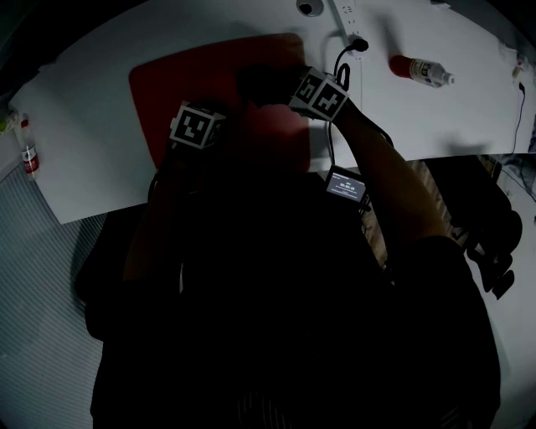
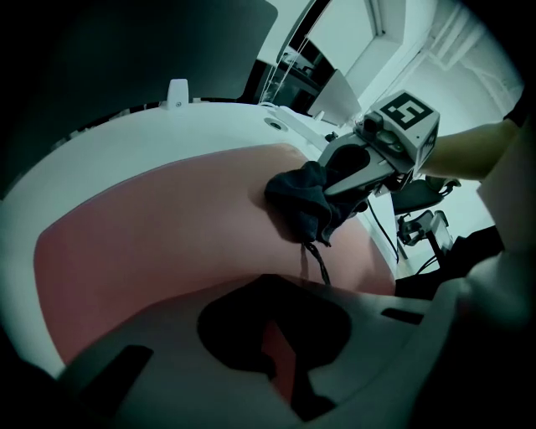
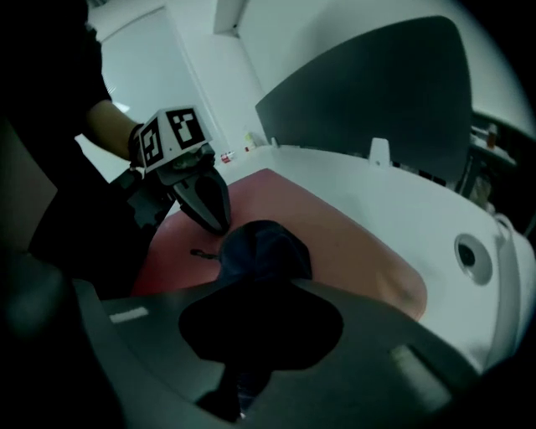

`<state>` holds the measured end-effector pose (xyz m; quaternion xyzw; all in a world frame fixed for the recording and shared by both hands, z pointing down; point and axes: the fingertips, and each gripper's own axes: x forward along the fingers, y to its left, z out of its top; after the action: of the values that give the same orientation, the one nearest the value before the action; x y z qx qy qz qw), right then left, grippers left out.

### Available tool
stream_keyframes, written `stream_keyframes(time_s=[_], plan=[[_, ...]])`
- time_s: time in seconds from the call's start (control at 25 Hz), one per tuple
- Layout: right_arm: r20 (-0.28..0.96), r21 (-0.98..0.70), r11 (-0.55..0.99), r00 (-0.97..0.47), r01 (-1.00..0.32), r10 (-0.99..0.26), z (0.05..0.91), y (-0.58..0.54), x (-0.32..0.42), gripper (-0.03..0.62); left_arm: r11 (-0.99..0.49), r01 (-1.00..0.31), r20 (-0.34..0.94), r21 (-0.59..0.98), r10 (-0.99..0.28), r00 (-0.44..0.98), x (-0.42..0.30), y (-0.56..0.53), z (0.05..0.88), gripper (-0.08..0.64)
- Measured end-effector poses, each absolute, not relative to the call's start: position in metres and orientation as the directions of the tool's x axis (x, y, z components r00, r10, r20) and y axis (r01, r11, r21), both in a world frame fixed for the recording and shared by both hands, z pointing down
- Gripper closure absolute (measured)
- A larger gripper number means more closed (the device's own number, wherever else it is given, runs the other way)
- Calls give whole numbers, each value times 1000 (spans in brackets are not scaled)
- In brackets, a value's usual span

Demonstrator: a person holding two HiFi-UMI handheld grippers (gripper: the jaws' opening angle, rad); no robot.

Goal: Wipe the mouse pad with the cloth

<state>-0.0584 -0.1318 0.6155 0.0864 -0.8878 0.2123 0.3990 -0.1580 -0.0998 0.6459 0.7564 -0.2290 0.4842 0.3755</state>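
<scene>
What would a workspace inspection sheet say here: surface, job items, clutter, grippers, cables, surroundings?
Surface: white table, evenly lit at the far side, in the person's shadow near the front.
Job's things: red mouse pad flat on the table; dark cloth bunched on the pad.
Clutter: bottle lying right of the pad; small screen device at the near edge.
Grippers: right gripper shut on the cloth; left gripper jaws together, empty, tip on the pad.
Cables: black cable runs from the power strip.
Surroundings: dark panel behind the table.

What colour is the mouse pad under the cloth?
Red mouse pad; it shows best in the head view.
</scene>
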Motion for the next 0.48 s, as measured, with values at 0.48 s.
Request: stream_keyframes(time_s=[0.48], plan=[[851, 82, 936, -465, -343, -245, 620, -192, -29, 551, -607, -729, 907, 317, -33, 421, -160, -100, 649, 554]])
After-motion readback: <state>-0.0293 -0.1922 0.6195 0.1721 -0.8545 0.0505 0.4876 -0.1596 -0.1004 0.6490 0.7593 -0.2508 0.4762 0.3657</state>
